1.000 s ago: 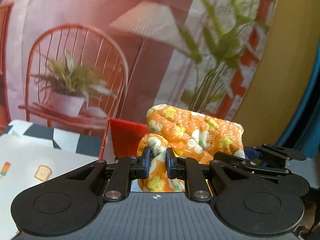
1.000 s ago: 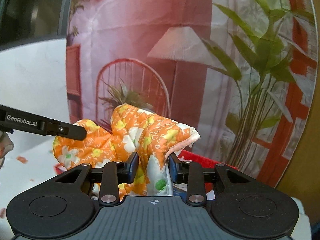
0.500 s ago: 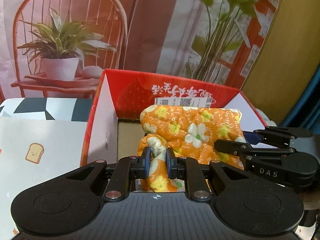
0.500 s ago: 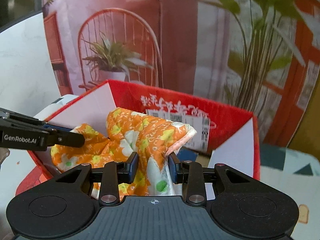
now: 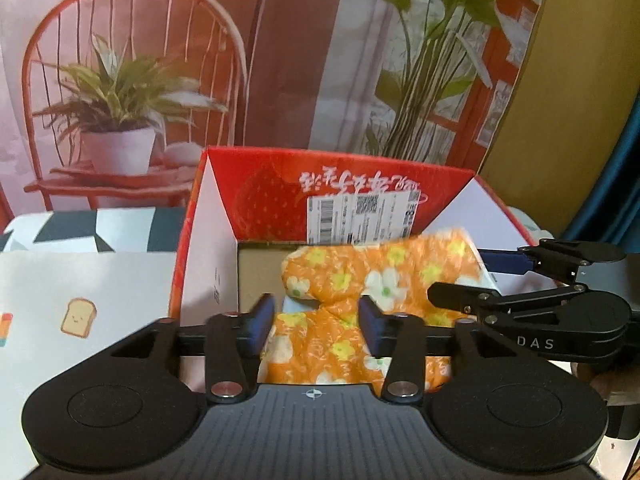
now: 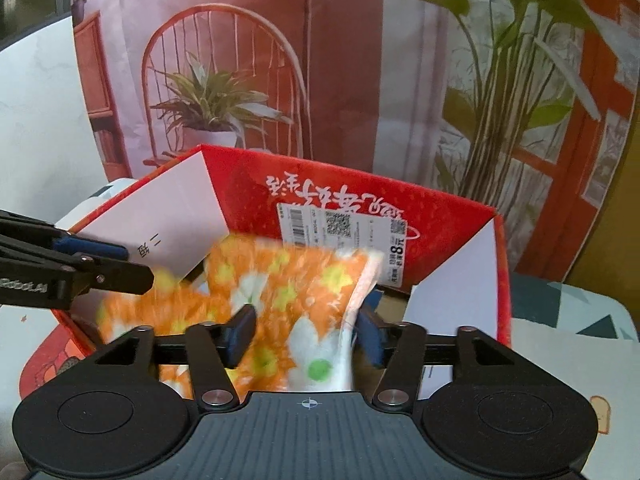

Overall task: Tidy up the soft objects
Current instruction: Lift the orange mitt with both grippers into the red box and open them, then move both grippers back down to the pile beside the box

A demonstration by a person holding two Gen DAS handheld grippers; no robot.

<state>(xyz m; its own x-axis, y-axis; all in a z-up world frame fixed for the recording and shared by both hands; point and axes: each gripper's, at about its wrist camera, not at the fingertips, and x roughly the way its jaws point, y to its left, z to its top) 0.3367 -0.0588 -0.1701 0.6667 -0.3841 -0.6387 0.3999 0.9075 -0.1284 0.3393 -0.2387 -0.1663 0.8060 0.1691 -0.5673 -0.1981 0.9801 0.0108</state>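
Quilted orange floral cloth (image 5: 352, 280) crumpled in glossy red cardboard box (image 5: 264, 192), left gripper (image 5: 316, 320) and right gripper (image 6: 306, 334) fingers just parted, cloth loose between.

The table (image 5: 60, 280) carries everything, and its top is spread with a pale cloth printed with small cartoon figures: a slice of toast (image 5: 78, 317) sits left of the red box (image 5: 188, 248), and a band of dark and white triangles (image 5: 96, 228) runs along the far edge, again left of the box. The red box stands directly on the table with its top open and its flaps raised. To the right of the box the same cloth shows, with more triangles (image 6: 576, 300) and another toast figure (image 6: 600, 420).
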